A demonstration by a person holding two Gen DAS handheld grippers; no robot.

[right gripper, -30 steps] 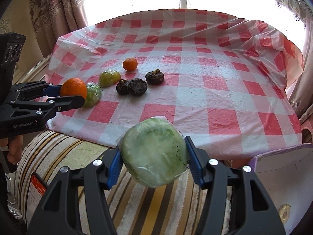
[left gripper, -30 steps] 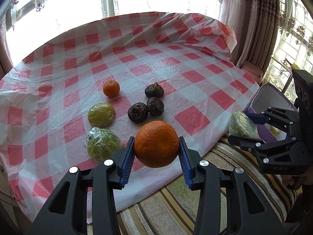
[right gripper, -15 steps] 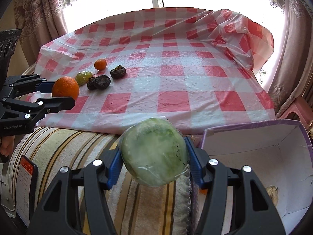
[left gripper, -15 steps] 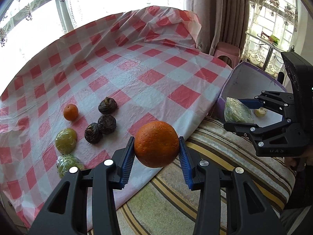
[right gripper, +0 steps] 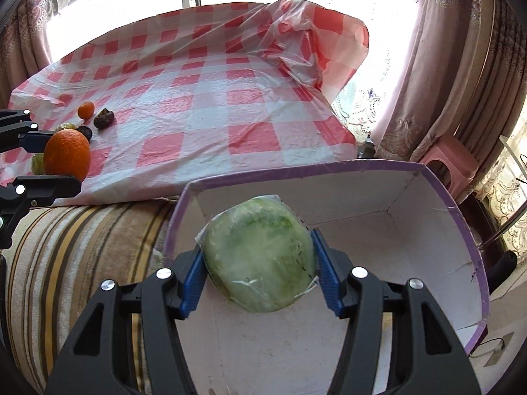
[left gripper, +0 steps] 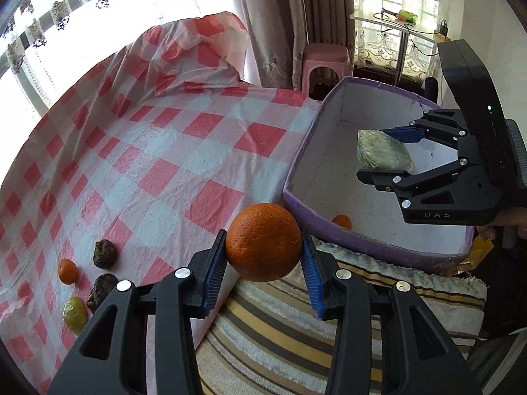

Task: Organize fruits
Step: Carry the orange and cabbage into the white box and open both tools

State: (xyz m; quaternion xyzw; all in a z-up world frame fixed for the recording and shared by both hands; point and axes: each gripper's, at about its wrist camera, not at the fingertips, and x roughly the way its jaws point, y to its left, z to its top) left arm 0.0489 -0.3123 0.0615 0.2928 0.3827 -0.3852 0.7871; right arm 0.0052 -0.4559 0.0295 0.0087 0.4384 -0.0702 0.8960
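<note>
My left gripper is shut on a large orange and holds it above the striped cushion, just left of the purple-rimmed box. My right gripper is shut on a green fruit wrapped in plastic and holds it over the inside of the box. The right gripper also shows in the left wrist view, the left gripper in the right wrist view. A small orange fruit lies in the box.
On the red-checked tablecloth lie a small orange, dark wrinkled fruits and a wrapped yellow-green fruit. A striped cushion lies below the grippers. A pink stool and curtains stand behind the box.
Both grippers have swung right, away from the table's fruits toward the box. The right gripper with the green fruit is now over the box; the orange is near its left wall.
</note>
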